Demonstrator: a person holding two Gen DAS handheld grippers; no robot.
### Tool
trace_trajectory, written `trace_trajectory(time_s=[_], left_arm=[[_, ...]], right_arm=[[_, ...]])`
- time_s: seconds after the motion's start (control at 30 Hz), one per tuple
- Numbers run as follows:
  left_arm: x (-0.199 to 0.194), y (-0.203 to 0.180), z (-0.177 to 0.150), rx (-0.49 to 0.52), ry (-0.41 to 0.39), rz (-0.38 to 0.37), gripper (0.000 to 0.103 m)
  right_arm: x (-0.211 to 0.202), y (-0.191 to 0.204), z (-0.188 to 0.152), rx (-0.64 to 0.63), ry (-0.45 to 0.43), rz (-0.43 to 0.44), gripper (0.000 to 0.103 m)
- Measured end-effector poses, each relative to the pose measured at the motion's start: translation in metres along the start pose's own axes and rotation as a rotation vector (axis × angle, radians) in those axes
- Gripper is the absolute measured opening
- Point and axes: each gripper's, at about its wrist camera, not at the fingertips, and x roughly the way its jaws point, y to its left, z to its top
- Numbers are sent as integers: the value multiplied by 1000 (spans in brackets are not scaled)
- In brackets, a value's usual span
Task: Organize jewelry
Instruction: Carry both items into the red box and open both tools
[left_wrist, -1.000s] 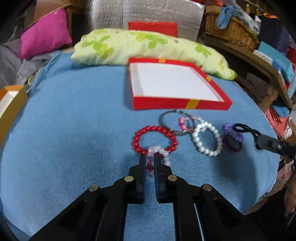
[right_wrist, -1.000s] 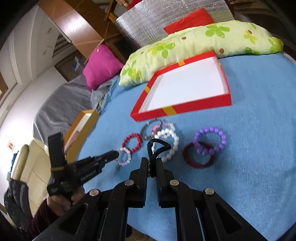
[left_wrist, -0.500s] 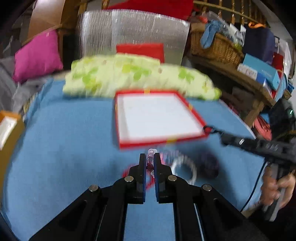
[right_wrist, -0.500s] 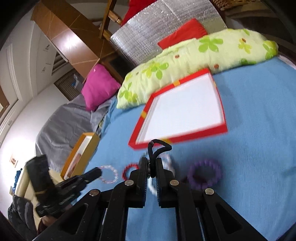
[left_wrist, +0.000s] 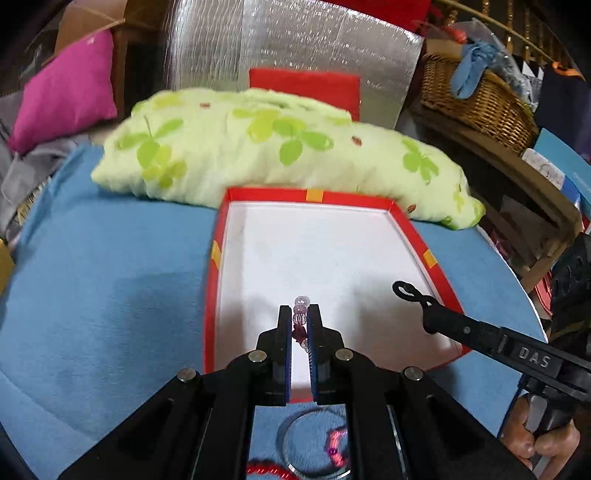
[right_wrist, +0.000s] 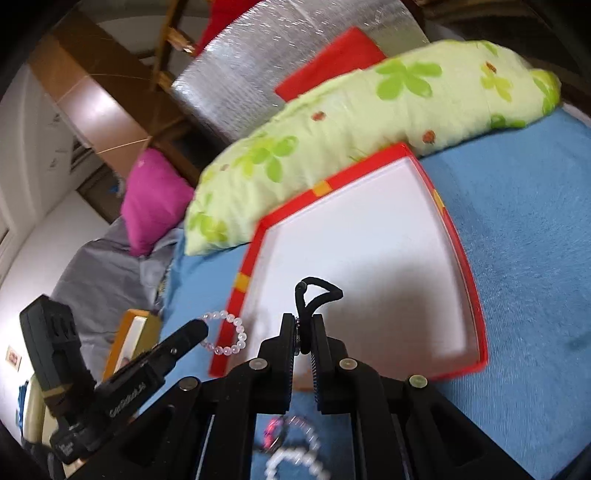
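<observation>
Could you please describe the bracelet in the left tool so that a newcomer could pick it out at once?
Start at the shallow red box with the white floor on the blue cloth. Just above its near left part, the left tool pinches a pale pink bracelet of translucent round beads. Unlike the black cord loop in the right tool, it is beaded and see-through.

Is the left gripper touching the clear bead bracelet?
Touching. In the left wrist view, the left gripper is shut on the clear bead bracelet, beads pinched between both fingers above the red box.

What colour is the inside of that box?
White inside, with red walls and small orange patches; the left wrist view shows it best.
</observation>
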Motion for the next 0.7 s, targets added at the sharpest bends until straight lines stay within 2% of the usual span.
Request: trace_trajectory(time_s=[0.1,0.17,0.27,0.43,0.7], left_arm=[[13,-5,-1,15,35,5,9],[11,-7,-4,27,52,25,23],[0,-4,-9,34,40,48,42],[-32,10,-22,31,5,104,45],[-75,17,-59,71,2,161,49]], right_arm=[[13,-11,7,39,24,-18,13],[14,-18,11,79,23,-25,14],[7,-25,16,120,16,-30,39],[-26,-21,17,66,-34,-21,40],[-81,-25,-9,24,23,-51,40]])
